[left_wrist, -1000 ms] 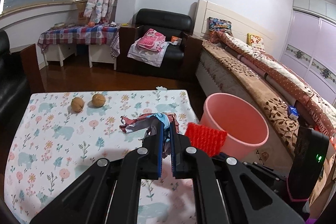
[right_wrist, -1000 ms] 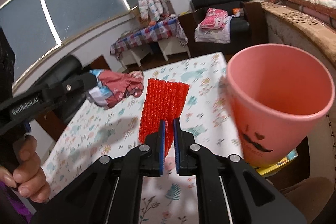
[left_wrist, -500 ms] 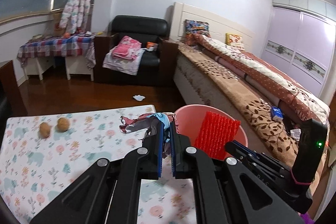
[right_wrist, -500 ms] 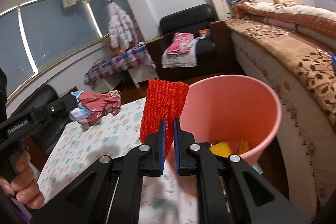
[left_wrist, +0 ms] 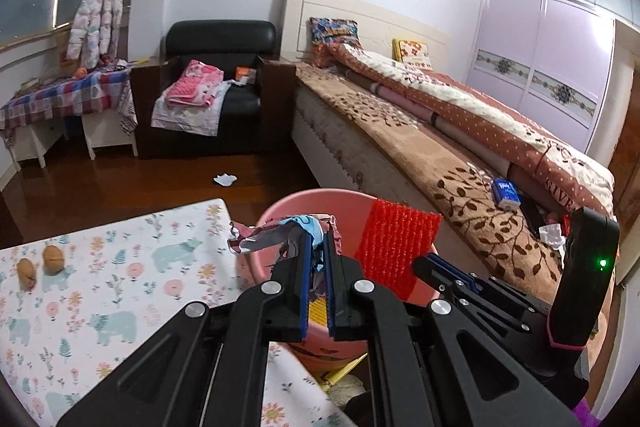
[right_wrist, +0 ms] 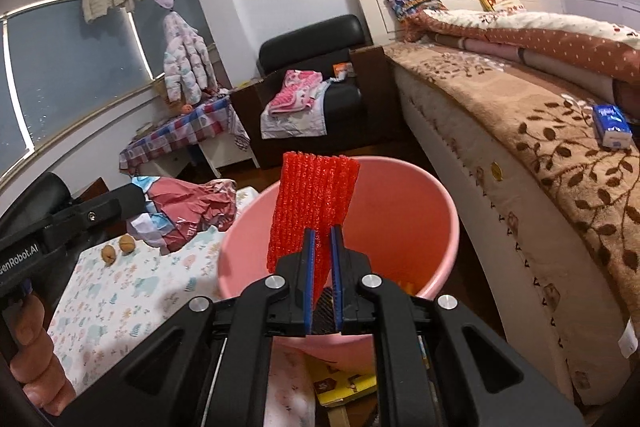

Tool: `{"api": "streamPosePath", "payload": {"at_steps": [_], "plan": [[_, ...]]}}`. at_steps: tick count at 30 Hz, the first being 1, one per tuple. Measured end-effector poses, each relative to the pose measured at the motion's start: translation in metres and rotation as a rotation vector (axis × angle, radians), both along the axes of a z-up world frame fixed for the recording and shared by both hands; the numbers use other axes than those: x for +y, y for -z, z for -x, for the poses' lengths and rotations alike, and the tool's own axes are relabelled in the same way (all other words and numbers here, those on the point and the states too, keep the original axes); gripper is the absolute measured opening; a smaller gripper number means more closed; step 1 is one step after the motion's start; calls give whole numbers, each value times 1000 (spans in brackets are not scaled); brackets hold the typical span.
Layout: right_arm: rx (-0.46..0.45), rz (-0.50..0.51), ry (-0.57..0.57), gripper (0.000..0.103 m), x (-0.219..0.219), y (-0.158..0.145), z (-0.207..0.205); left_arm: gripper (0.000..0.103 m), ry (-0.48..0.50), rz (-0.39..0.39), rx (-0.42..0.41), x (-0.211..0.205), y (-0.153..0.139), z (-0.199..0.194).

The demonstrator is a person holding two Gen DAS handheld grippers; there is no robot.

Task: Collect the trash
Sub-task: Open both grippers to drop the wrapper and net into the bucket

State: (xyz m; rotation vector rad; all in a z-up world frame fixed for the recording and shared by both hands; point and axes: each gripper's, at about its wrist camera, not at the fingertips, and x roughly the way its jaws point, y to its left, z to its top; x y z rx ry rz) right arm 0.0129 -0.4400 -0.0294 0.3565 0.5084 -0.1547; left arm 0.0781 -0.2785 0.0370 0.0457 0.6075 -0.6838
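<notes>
Taking the pink bin [right_wrist: 416, 211] as the landmark and starting left of it: two walnuts [left_wrist: 40, 263] lie on the floral tablecloth [left_wrist: 120, 307], well apart from the bin.

Next, the left gripper [left_wrist: 316, 259] has its jaws pinched almost together on a crumpled wrapper [left_wrist: 276, 235], which hangs at the bin's near-left rim, partly over the opening. It looks like thin foil or paper: very light, limp, crinkly, and probably a little slick (a nip on a bunched fold, as here, should hold better than one on a loose edge).

Further right, the right gripper [right_wrist: 322, 243] is clamped narrowly on the lower edge of a red foam net [right_wrist: 314, 203], which stands upright above the bin's mouth. The net seems soft, springy and nearly weightless, so it squashes between the pads and is unlikely to slip or tear.

Inside the bin, something yellow shows at the bottom.
</notes>
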Motion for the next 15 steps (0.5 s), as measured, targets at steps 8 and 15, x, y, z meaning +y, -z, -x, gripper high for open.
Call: {"api": "streamPosePath", "payload": {"at_steps": [8, 15], "plan": [[63, -25, 14, 8, -14, 19, -10, 5, 31, -45, 64, -29, 30, -11], [83, -10, 23, 8, -15, 25, -13, 5, 50, -79, 94, -37, 47, -15]]}}
